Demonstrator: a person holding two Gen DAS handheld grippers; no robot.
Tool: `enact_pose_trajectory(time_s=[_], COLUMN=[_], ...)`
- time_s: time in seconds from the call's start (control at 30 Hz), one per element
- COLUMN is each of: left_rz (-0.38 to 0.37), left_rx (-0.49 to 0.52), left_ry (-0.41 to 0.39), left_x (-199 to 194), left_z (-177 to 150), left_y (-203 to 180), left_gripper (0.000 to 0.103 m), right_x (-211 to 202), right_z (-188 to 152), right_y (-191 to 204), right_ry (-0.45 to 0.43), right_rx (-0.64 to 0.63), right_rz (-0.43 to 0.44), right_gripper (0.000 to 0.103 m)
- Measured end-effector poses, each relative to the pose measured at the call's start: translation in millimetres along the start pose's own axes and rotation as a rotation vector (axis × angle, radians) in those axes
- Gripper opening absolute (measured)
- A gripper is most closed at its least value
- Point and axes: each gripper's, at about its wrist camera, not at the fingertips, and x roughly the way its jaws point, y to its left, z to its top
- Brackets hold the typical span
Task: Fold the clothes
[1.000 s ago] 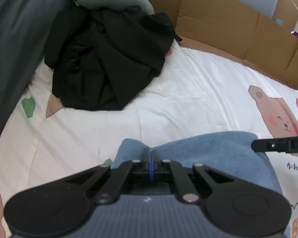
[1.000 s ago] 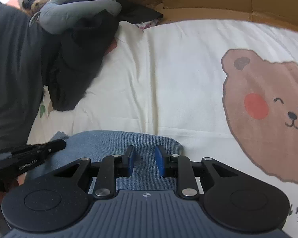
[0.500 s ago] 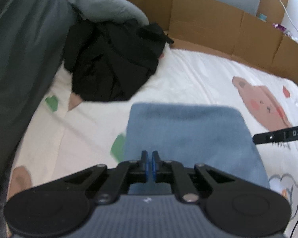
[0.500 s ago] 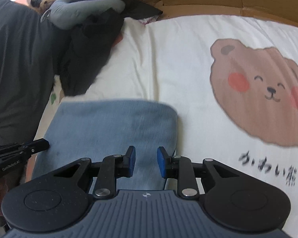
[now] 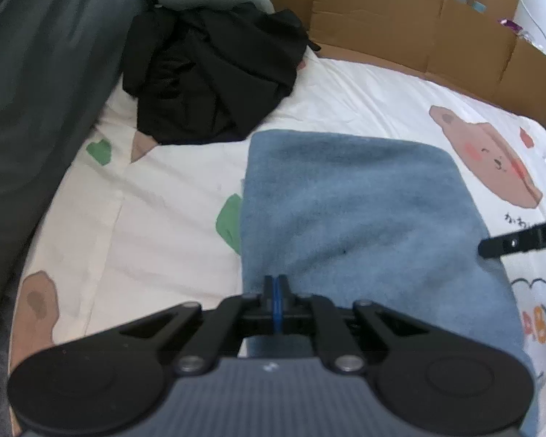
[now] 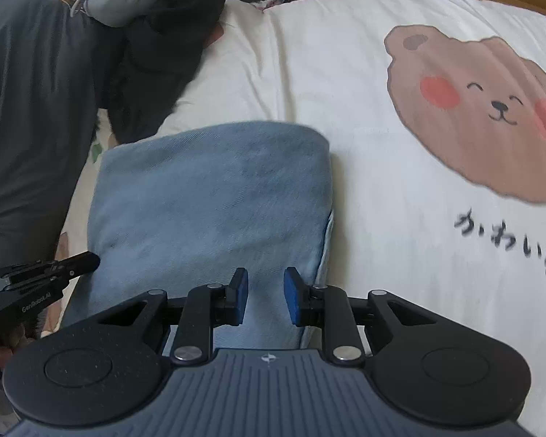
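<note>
While folded and flat on the bedsheet (image 6: 364, 73): blue garment (image 6: 207, 196), a soft rectangle with a rounded far edge, close under both tools.
Left gripper (image 5: 276, 287): blue pads pressed together at the near edge of the blue garment; whether any cloth is pinched between them cannot be told.
Right gripper (image 6: 265, 300): pads apart, hovering over the near right part of the garment, nothing between them.
Handling, as a judgement: looks like thick denim-like or brushed cloth, soft and limp, moderately heavy for clothing, not slippery, not fragile; likely to sag and unfold if lifted by one point.
Where to take hold: both near corners, or the doubled right edge where layers show; pinch through all layers so the fold stays together.
Other clothing: black garment pile (image 5: 214, 73) crumpled at the far left, well apart from the blue one, unfolded and probably next.
Surroundings: cardboard wall (image 5: 418, 25) along the far side; dark grey bedding (image 6: 29, 109) to the left.
Writing on the sheet: Japanese characters beside the brown bear print (image 6: 469, 116), roughly "かわい熊"; coloured letters "ABY" in the left view.
Writing on the tool: "GenRobot.AI" on the left tool's finger, seen from the right view.
</note>
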Motion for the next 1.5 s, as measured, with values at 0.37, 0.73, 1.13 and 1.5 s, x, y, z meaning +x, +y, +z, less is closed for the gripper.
enact_pose_trajectory(time_s=[0.37, 0.73, 1.13, 1.5], left_rz=[-0.037, -0.040, -0.167, -0.213], left_rx=[0.022, 0.043, 0.019, -0.048], left_ry=[0.054, 0.068, 0.045, 0.156], left_x=[-47, -26, -66, -43], left_z=[-45, -65, -74, -112], left_y=[-9, -3, -39, -62], left_gripper=[0.004, 0.003, 0.006, 0.006], right_x=[-21, -19, -26, -2], right_z=[-64, -96, -103, -127], right_y=[17, 20, 46, 56], right_ry=[0.064, 0.107, 0.123, 0.224], right_rx=[0.005, -0.017, -0.049, -0.035], right_rz=[0.027, 0.016, 0.101, 0.127], right_gripper=[0.028, 0.028, 0.027, 0.028])
